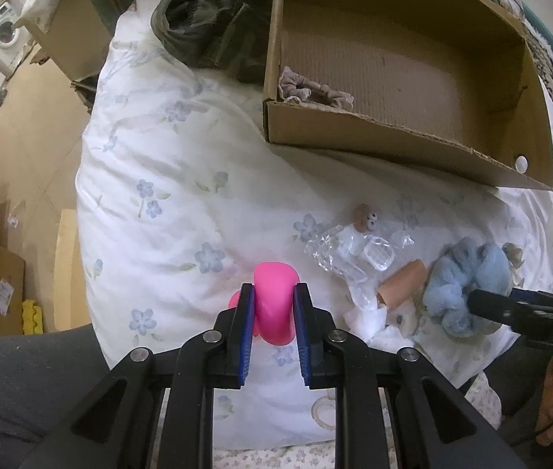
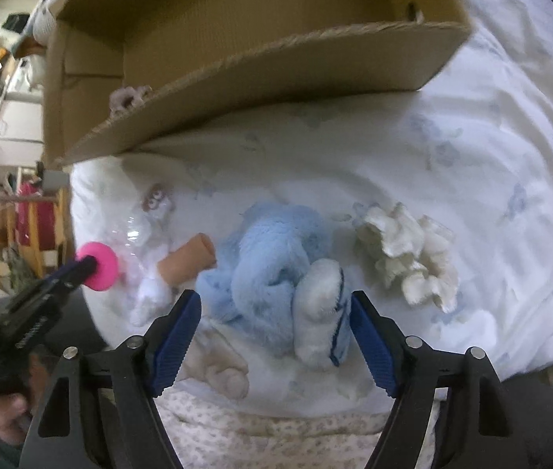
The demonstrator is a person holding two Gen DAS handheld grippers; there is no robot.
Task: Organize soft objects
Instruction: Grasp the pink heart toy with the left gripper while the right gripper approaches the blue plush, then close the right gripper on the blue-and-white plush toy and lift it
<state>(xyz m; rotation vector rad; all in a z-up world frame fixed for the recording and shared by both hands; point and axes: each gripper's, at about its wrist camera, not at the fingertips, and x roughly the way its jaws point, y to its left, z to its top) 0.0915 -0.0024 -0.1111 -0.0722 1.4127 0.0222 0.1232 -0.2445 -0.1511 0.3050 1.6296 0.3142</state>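
Note:
My left gripper points down at the flowered white duvet and is shut on a bright pink soft ring; the same pink ring shows at the left of the right wrist view. My right gripper stands open over a light blue plush toy, its blue pads on either side of the fur and the white foot. In the left wrist view this blue plush lies at the right, with the right gripper's finger on top of it.
An open cardboard box sits behind, with a grey scrunchie inside. Crumpled clear plastic, a small brown toy with eyes, a tan tube and a cream ruffled scrunchie lie on the duvet. A camouflage garment is at the back.

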